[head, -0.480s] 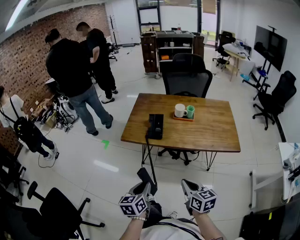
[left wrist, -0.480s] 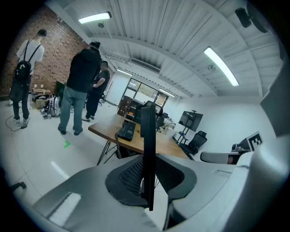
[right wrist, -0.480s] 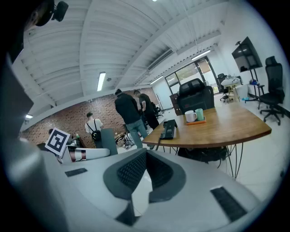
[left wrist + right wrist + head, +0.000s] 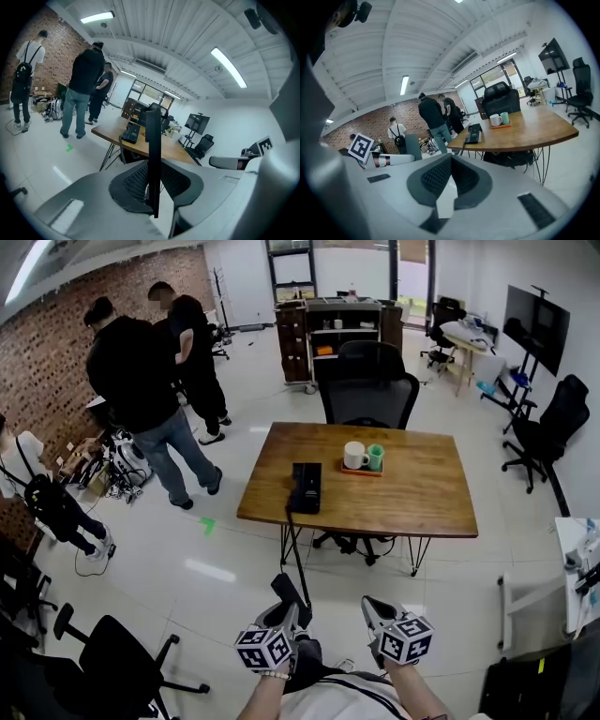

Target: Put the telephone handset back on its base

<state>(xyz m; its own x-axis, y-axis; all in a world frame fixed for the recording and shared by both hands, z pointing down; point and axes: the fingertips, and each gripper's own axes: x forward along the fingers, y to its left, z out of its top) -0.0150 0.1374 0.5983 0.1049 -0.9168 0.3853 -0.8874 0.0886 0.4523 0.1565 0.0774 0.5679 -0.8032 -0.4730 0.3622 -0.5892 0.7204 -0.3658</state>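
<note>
The black telephone base (image 4: pixel 305 487) lies on the left part of the wooden table (image 4: pixel 422 502), well ahead of me; it also shows as the base (image 4: pixel 131 133) and the base (image 4: pixel 474 133) in the gripper views. Its cord (image 4: pixel 294 549) runs down off the table edge to the black handset (image 4: pixel 289 593). My left gripper (image 4: pixel 291 617) is shut on that handset (image 4: pixel 153 140), which stands edge-on between the pads. My right gripper (image 4: pixel 372 607) hangs beside it, shut and holding nothing, its tips (image 4: pixel 451 157) meeting.
A white mug (image 4: pixel 354 455) and a green cup (image 4: pixel 376 457) stand on an orange tray mid-table. A black office chair (image 4: pixel 368 390) is behind the table, another chair (image 4: pixel 112 662) at my lower left. Several people (image 4: pixel 141 381) stand at the left.
The table and phone base have shifted slightly up and left in the head view. Both grippers keep their places, the handset still in the left one.
</note>
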